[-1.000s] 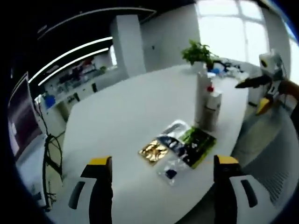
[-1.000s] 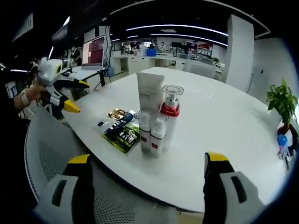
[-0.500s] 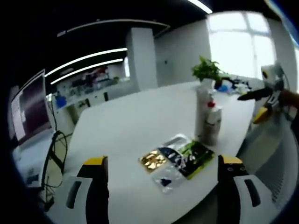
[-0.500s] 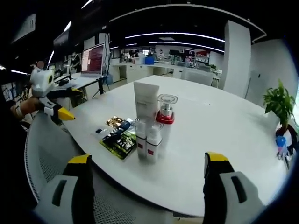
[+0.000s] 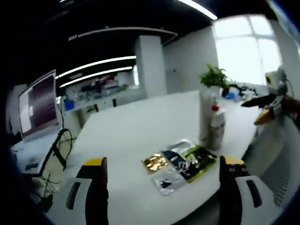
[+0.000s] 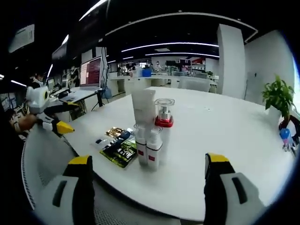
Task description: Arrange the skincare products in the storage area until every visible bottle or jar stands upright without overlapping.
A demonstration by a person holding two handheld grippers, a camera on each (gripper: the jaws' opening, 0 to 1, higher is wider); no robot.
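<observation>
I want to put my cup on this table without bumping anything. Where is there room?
The white table is bare between the bottles and the potted plant, and behind the bottles toward the far desks. It is crowded near the edge, where the flat sachets lie right beside the standing bottles.

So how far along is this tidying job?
Mostly done, it seems: the bottles, the tube and the red-collared pump bottle stand upright, close together. Both grippers are open, holding nothing. The flat sachets lie beside them, perhaps left.
</observation>
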